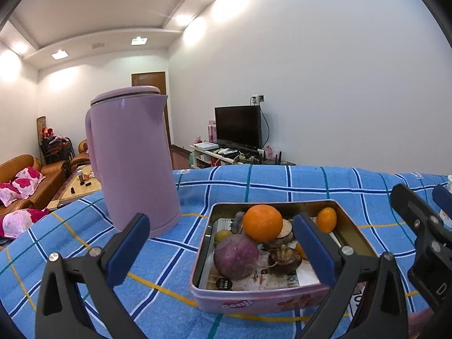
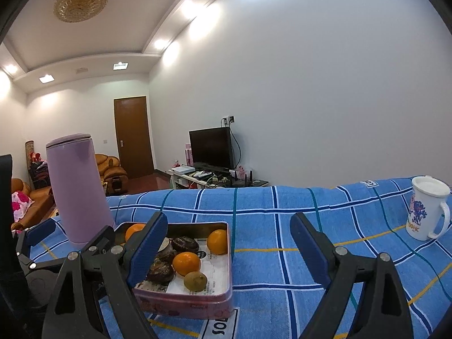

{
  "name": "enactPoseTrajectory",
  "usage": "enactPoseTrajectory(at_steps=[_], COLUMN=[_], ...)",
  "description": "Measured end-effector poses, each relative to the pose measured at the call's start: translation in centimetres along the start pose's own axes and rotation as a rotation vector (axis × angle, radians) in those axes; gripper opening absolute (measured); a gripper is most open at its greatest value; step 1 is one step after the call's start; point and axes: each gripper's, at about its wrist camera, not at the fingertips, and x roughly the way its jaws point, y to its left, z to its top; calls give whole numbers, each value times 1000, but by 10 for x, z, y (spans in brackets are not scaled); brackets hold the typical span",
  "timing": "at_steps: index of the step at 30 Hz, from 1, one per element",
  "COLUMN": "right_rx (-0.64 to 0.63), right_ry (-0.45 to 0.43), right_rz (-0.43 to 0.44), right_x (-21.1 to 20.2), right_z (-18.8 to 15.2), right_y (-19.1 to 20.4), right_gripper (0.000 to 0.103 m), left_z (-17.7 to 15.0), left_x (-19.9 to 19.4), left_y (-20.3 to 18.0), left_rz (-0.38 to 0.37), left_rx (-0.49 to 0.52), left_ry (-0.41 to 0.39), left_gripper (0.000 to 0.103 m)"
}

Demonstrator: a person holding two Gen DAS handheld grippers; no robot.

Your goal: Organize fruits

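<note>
A pink rectangular tin [image 1: 262, 296] stands on the blue checked cloth and holds fruit: a large orange [image 1: 262, 222], a small orange [image 1: 326, 219], a purple round fruit [image 1: 236, 257] and dark mangosteens [image 1: 284, 260]. The right wrist view shows the tin [image 2: 197, 305] with oranges [image 2: 186, 263], a kiwi [image 2: 195, 281] and mangosteens [image 2: 159, 274]. My left gripper [image 1: 223, 254] is open and empty, its fingers straddling the tin's near left part. My right gripper [image 2: 228, 251] is open and empty, just right of the tin.
A tall purple kettle [image 1: 132, 158] stands left of the tin, also in the right wrist view [image 2: 77, 189]. A white printed mug [image 2: 426, 212] stands at the far right of the cloth [image 2: 282, 226]. A sofa, TV and door lie beyond the table.
</note>
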Motion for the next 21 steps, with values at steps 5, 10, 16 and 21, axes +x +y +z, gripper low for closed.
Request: enactPoseTrajectory(at_steps=[5, 10, 16, 21], right_rx=[-3, 3, -2, -2], right_ry=[-5, -2, -2, -2], right_rz=[-2, -4, -2, -2], right_x=[-4, -2, -2, -2], right_z=[-1, -1, 0, 1], right_y=[1, -2, -1, -1], right_gripper=[90, 90, 90, 90], left_z=[0, 0, 0, 1], left_x=[-2, -1, -1, 0], left_y=[0, -1, -2, -2], left_rz=[-4, -1, 1, 3], left_rx=[7, 9, 18, 16], left_ry=[-8, -4, -4, 0], left_gripper=[103, 103, 103, 103])
